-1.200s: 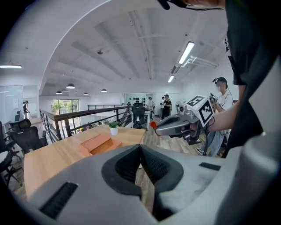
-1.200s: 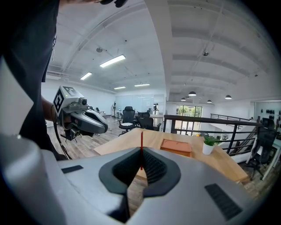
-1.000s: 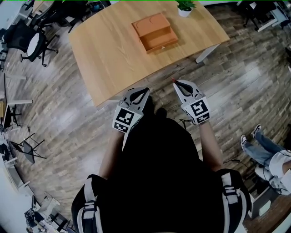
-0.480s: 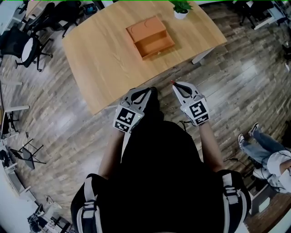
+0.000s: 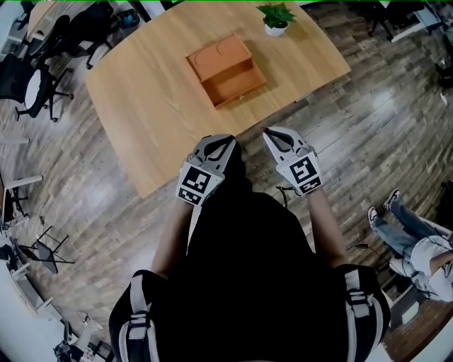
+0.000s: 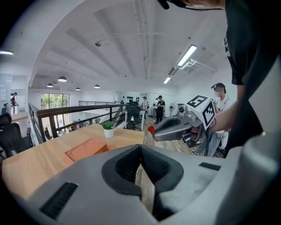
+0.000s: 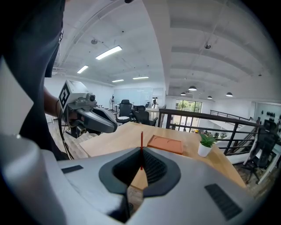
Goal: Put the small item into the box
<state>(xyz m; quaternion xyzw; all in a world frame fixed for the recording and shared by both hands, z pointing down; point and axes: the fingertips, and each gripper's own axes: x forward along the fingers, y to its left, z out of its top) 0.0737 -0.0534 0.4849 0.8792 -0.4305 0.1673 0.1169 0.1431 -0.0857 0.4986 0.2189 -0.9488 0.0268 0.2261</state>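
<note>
Right gripper [image 5: 265,132]: clamped on thin red sliver [image 7: 141,147]. Orange wooden drawer box [image 5: 225,69]: far ahead, slightly left. Left gripper [image 5: 231,139]: closed, empty.

Potted plant [image 5: 274,18] at the wooden table's [image 5: 148,99] far edge, black office chairs [image 5: 28,81] off its left corner, plank floor [image 5: 382,113], person in jeans [image 5: 405,233] well right.

- The light wooden table [image 5: 156,106] lies bare from its near edge to the orange wooden box [image 5: 216,56], giving open passage.
- The box's pulled-out drawer [image 5: 232,79] is open-topped and faces the near edge.
- A small green plant in a white pot [image 5: 274,20] stands beyond the box, apart from it.
- Black office chairs [image 5: 35,74] crowd the floor left of the table.
</note>
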